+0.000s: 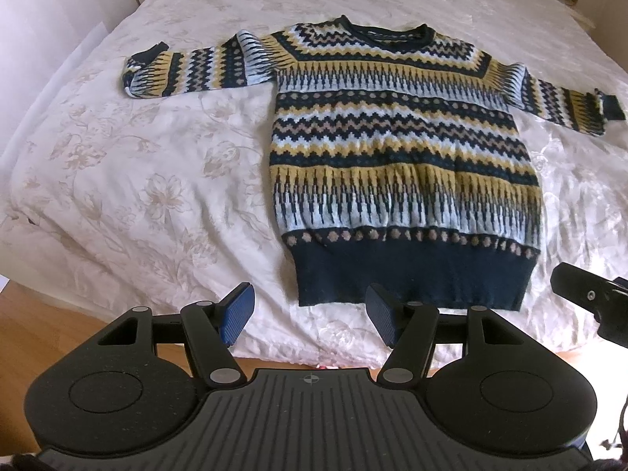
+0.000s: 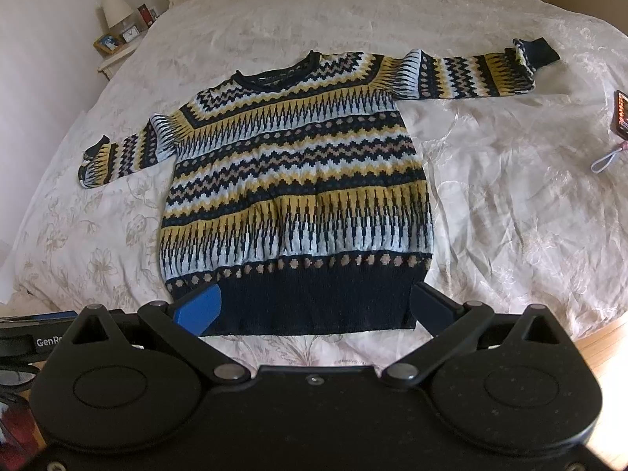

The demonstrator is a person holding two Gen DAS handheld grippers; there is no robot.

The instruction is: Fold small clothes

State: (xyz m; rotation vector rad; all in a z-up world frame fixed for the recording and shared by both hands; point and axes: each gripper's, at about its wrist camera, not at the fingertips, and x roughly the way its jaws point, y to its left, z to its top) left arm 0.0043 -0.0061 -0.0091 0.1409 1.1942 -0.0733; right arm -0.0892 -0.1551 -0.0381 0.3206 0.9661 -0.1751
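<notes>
Evidently no fold had begun — the sweater (image 1: pixel 396 157) lay flat across mid-frame on the bed (image 1: pixel 157 196), sleeves spread. Left gripper (image 1: pixel 310 320) and right gripper (image 2: pixel 316 310) hovered near its hem, fingers apart, empty; next, probably grasp a sleeve.

Soft, even daylight — slightly hazy, with strong fisheye bending at edges.
</notes>
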